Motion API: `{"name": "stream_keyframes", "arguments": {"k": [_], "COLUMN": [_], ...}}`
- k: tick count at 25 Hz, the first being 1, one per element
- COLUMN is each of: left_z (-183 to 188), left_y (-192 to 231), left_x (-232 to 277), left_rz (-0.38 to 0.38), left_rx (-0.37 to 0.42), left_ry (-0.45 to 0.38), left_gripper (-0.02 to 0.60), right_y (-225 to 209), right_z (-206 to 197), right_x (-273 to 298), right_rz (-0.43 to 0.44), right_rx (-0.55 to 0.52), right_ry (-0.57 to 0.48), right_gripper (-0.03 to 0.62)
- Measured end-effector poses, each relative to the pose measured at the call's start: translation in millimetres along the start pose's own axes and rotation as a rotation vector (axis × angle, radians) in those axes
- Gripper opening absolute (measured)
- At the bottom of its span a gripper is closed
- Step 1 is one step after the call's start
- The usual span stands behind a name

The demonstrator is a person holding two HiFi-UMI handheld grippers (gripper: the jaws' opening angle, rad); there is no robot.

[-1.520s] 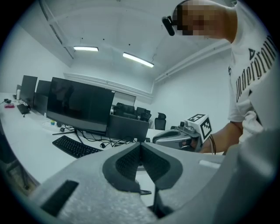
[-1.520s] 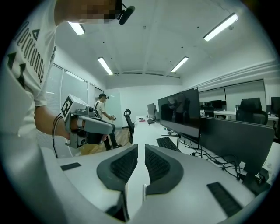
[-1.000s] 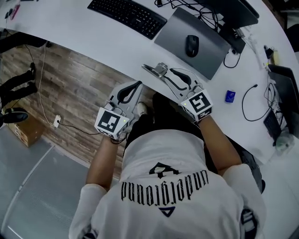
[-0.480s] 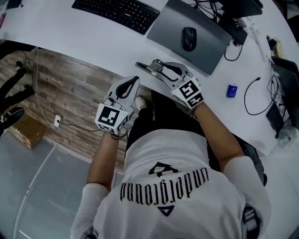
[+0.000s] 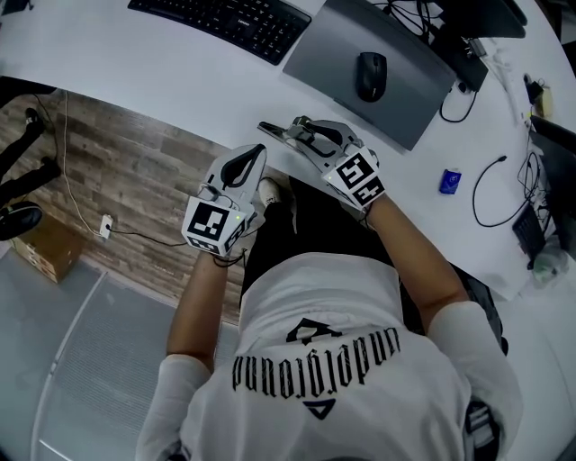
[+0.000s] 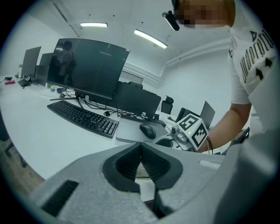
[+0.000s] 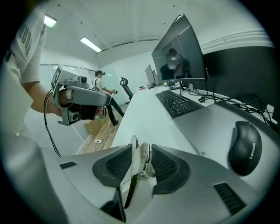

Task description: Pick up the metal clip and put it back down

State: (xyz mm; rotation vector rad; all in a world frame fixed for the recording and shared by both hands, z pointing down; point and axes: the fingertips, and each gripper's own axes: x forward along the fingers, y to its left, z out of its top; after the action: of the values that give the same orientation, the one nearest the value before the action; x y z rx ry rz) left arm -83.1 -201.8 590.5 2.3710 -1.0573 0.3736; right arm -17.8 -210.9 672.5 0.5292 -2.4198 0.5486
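Observation:
The metal clip (image 7: 139, 162) stands upright between the pads of my right gripper (image 7: 141, 149), and both pads still touch it. These jaws have just been opening a little with the clip between them. In the head view the clip (image 5: 281, 133) sticks out of the right gripper (image 5: 304, 137) over the near edge of the white desk (image 5: 135, 63). My left gripper (image 5: 257, 155) hangs beside it over the floor, just off the desk edge. Its pads meet at the tips with nothing between them, as the left gripper (image 6: 140, 146) view shows.
On the desk behind the clip lie a grey mat (image 5: 414, 99) with a black mouse (image 5: 370, 76), a black keyboard (image 5: 225, 18), a small blue object (image 5: 450, 180) and cables at the right. Wooden floor (image 5: 117, 171) lies below the desk edge.
Both grippers have sunk and drawn closer to the desk edge. The right one carried the clip leftward with it; the clip stays between its jaws.

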Motion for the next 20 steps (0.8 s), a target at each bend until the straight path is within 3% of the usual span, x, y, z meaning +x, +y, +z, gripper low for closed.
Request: {"name": "stream_keyframes", "arguments": {"k": [14, 20], "left_z": [-13.2, -17.2], "left_y": [7.8, 4.4], "left_x": [7.1, -8.3], "left_rz": [0.006, 0.036], "left_rx": [-0.052, -0.069], "left_ry": [0.004, 0.010], "left_gripper": [0.015, 0.015], "right_y": [-5.8, 18.1], "right_z": [-6.9, 1.8], "right_x": [10.8, 11.5], "right_rz": [-0.003, 0.055], "right_rx": [-0.012, -0.025], "right_ry": [0.020, 0.007], "right_gripper": [0.080, 0.040]}}
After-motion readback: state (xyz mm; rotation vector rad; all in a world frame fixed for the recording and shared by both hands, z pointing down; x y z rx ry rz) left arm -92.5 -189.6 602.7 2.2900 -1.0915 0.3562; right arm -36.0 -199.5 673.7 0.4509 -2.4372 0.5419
